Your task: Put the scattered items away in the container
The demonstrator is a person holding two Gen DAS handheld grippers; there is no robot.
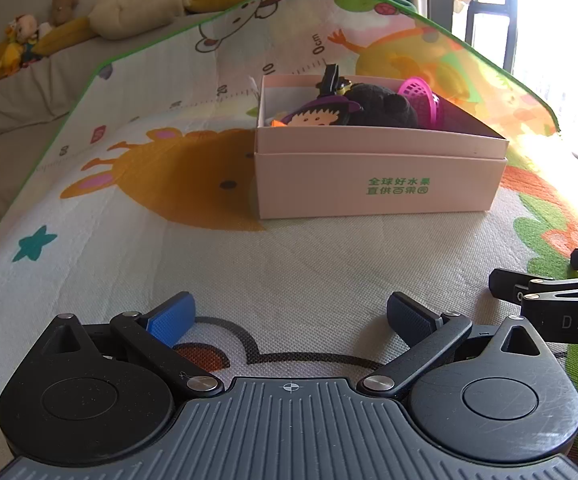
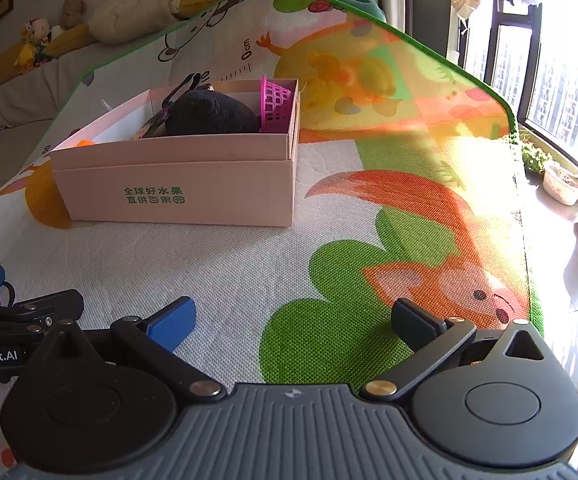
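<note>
Pink box point(image 1: 377, 184) with black plush point(image 1: 385, 110), magenta basket point(image 1: 421, 100), cartoon-face toy point(image 1: 313, 117) inside; both hand-held grippers point(image 1: 289, 320) point(image 2: 293, 320) spread, empty.

The right gripper point(image 2: 291, 322) hovers with jaws spread and empty over the cartoon play mat point(image 2: 329, 280); ahead sits the pink box point(image 2: 177, 188) (black plush point(image 2: 211, 114) and magenta basket point(image 2: 276, 102) inside).
</note>
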